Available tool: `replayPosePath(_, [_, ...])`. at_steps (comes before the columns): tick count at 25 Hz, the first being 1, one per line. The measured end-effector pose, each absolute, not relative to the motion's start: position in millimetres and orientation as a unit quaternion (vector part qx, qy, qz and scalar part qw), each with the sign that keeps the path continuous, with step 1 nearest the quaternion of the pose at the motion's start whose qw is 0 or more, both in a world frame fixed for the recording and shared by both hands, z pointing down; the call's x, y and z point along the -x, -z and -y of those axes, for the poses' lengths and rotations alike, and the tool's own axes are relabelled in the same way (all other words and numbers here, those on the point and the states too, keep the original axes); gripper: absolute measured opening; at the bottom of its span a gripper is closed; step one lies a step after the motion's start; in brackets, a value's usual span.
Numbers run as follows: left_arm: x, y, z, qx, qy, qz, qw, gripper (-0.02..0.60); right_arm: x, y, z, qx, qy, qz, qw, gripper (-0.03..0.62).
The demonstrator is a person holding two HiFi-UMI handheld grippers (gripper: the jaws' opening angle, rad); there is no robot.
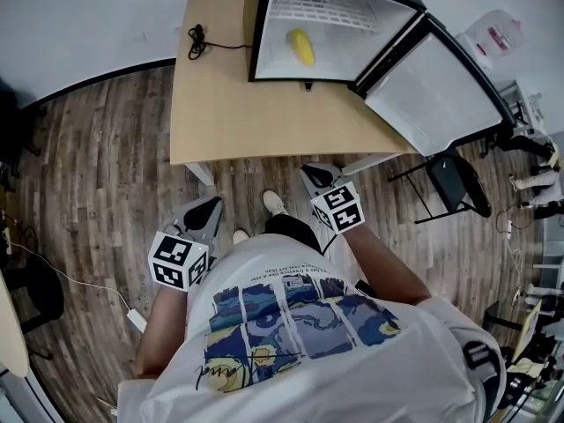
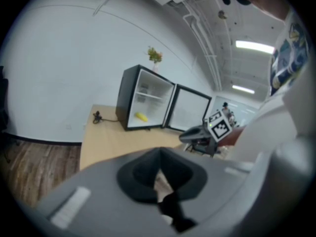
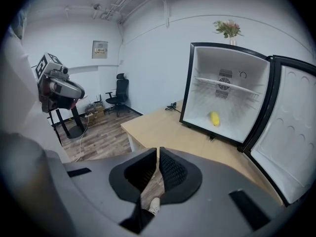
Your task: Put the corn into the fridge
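The yellow corn (image 1: 302,47) lies on the floor of the open black mini fridge (image 1: 258,25), which stands on the wooden table (image 1: 256,122); its door (image 1: 441,95) is swung wide to the right. The corn (image 2: 141,116) also shows in the left gripper view, and the corn (image 3: 215,118) in the right gripper view. Both grippers hang close to the person's body, well short of the table. My left gripper (image 1: 211,208) is shut and holds nothing. My right gripper (image 1: 310,173) is likewise shut and holds nothing, its pads (image 3: 168,169) pressed together.
A black cable (image 1: 198,40) lies on the table's far left corner. A black chair (image 1: 449,183) stands on the wood floor right of the table. An office chair (image 3: 118,90) sits by the far wall. A small plant (image 2: 154,55) tops the fridge.
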State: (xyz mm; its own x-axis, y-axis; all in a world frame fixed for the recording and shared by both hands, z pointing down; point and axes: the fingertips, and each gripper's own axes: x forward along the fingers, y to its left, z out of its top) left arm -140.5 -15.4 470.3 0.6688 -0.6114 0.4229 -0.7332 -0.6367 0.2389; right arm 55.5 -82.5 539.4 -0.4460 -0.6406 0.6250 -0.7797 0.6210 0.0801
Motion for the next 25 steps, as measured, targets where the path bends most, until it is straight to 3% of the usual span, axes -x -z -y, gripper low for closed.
replayPosePath(25, [134, -475, 31, -0.883, -0.164, 0.388, 0.206, 0.009, -66, -544, 103, -0.414, -0.115, 0.848, 0.310, 0.017])
